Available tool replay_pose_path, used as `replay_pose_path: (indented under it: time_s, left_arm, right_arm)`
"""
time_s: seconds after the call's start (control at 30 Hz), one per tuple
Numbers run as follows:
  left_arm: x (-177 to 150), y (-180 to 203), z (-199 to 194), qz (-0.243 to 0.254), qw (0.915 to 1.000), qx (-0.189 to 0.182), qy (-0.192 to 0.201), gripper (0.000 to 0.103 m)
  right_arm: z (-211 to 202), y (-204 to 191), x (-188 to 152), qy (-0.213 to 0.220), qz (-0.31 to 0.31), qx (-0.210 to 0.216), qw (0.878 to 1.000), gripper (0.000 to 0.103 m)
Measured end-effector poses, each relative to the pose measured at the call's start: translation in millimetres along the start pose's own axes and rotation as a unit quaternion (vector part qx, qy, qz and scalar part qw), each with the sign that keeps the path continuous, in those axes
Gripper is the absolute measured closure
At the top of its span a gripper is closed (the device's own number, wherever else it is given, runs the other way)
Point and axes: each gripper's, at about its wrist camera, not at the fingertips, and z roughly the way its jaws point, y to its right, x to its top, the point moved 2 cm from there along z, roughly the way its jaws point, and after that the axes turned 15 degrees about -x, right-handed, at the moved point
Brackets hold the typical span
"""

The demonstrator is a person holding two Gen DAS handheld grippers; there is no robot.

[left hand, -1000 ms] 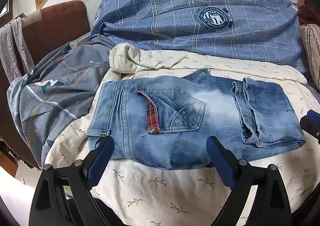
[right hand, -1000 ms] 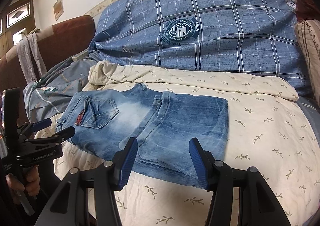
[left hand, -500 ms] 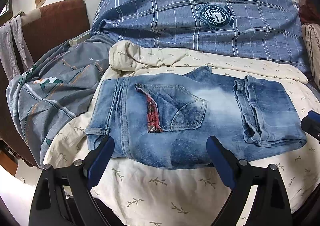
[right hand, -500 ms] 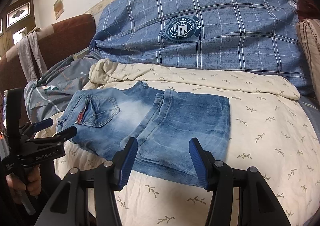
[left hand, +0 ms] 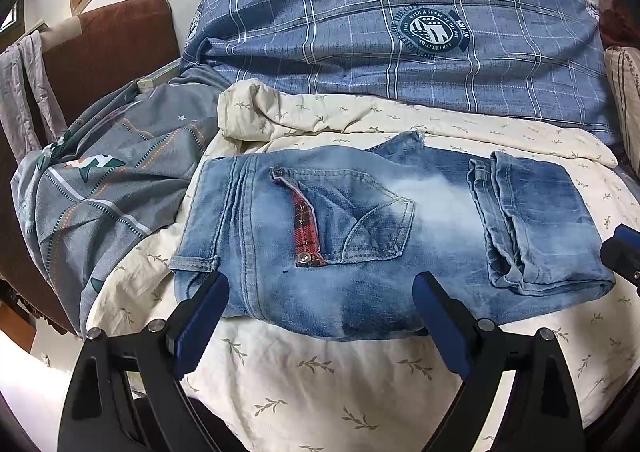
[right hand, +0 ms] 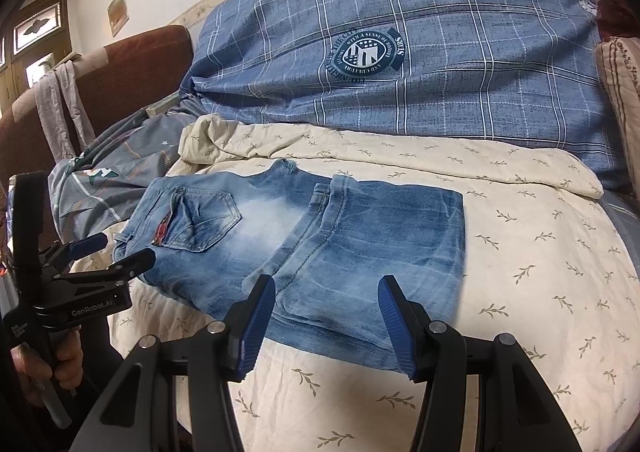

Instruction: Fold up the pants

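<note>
On the bed, a pair of faded light-blue denim jeans (left hand: 360,236) lay folded across a cream quilted bedspread printed with small olive sprigs (left hand: 320,380), the waistband toward nine o'clock in my left wrist view and the doubled-over legs stacked toward three o'clock. A back pocket with a red plaid flap and a metal snap (left hand: 306,228) faced up at the centre of that view.

I held the left gripper (left hand: 320,316) with its blue-padded jaws spread wide, poised at six o'clock just short of the jeans' near edge and gripping nothing. The right gripper (right hand: 328,316) sat with its jaws about half apart, also empty, at six o'clock in its own view, with the near edge of the folded legs lying past its fingertips; whether the pads touched the cloth I could not tell. (In the right wrist view the left gripper appeared at nine o'clock, a hand (right hand: 44,364) wrapped around its handle.)

A large blue plaid cushion bearing a round dark crest (left hand: 400,35) leaned along the wall at twelve o'clock. A crumpled grey bedsheet with green and orange print (left hand: 108,187) was heaped at nine o'clock, beside a brown upholstered headboard (left hand: 108,47).
</note>
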Motion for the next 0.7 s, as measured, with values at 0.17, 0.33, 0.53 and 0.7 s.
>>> replay_pose_path:
  time_s: [0.17,0.33,0.53,0.7]
  left_arm:
    - [-0.5,-0.5,0.4,-0.001,1.0,0.0,0.0,0.01]
    - [-0.2,-0.4,0.4,-0.001,1.0,0.0,-0.001,0.01]
    - [-0.8,-0.4,0.6,-0.001,1.0,0.0,-0.001,0.01]
    - [-1.1,-0.6,0.9,-0.001,1.0,0.0,-0.002,0.01]
  right_arm:
    - [1.1,-0.7,-0.2,-0.001,-0.001,0.0,1.0,0.046]
    - [1.0,-1.0,-0.5,-0.001,-0.001,0.0,1.0,0.046]
    - [1.1,-1.3,-0.7,0.0,-0.001,0.0,1.0,0.046]
    - [1.3,-2.3,-1.9,-0.001,-0.002,0.001,1.0,0.046]
